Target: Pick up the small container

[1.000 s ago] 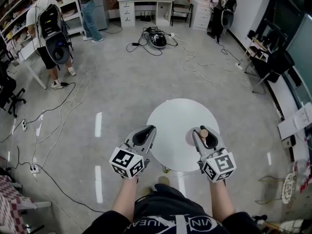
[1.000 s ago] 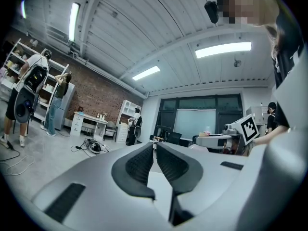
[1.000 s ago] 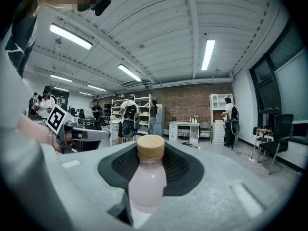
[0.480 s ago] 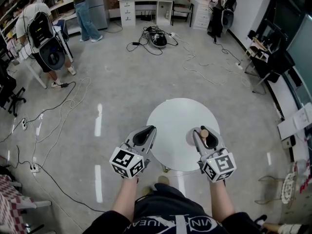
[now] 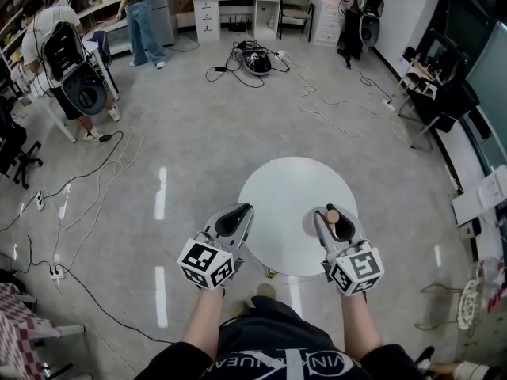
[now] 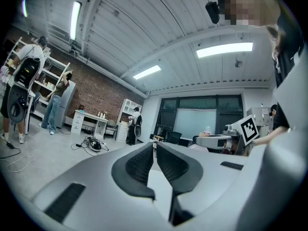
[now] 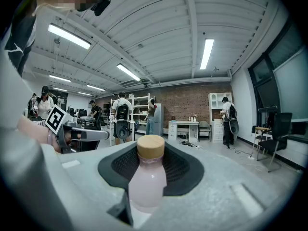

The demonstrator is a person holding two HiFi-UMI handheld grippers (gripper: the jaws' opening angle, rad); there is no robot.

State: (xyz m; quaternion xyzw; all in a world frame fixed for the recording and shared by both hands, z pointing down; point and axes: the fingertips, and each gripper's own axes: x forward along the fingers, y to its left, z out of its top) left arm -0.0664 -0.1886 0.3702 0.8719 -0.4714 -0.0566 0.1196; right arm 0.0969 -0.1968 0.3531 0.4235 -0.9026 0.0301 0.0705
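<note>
The small container [image 7: 147, 177] is a pale pink bottle with a tan wooden cap [image 5: 332, 215]. It stands upright between the jaws of my right gripper [image 5: 333, 219], which is shut on its body and holds it over the right side of the round white table [image 5: 285, 204]. In the right gripper view the black pads [image 7: 178, 170] press on both sides of the bottle. My left gripper [image 5: 233, 219] hovers at the table's left edge with its jaws shut and nothing between them; in the left gripper view the fingertips [image 6: 155, 146] meet.
Cables and a power strip [image 5: 253, 62] lie on the grey floor beyond the table. People stand by shelves at the far left [image 5: 67, 46] and by the white desk [image 5: 236, 2] at the back. Chairs [image 5: 444, 101] stand at the right.
Both grippers and the bottle stay where they were. Only the people at the far left have shifted a little.
</note>
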